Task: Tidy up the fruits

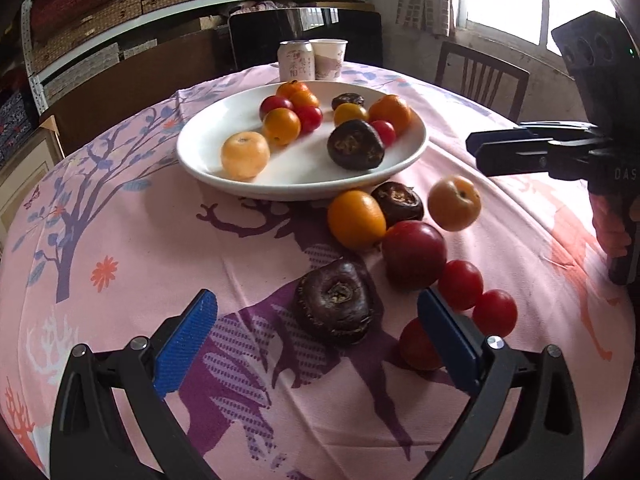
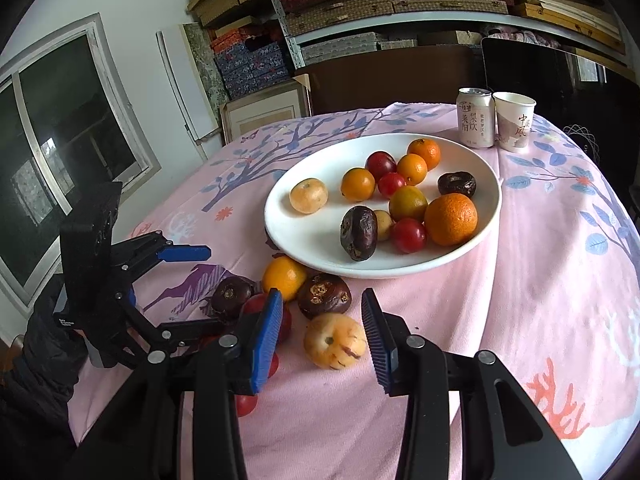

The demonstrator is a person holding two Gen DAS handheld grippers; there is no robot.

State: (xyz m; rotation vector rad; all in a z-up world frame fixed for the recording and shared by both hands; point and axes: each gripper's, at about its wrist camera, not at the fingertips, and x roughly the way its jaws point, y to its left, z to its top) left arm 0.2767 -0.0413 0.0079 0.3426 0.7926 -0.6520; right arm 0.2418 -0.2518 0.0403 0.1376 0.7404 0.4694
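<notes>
Fruits lie in two bunches on the pink tablecloth [image 2: 540,280]: many sit in the white plate [image 2: 320,160], and more rest on the cloth just beside it. The left gripper [image 1: 316,316] has its blue fingers wide apart around a dark brown fruit [image 1: 334,308]. The right gripper [image 2: 326,336] is spread too, with a pale yellow fruit [image 2: 335,346] between its fingers.

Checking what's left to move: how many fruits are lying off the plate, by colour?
Bright red tomatoes: 3
Dark red plum: 1
Dark brown fruits: 2
Orange fruit: 1
Yellow fruit: 1
Total: 8
</notes>
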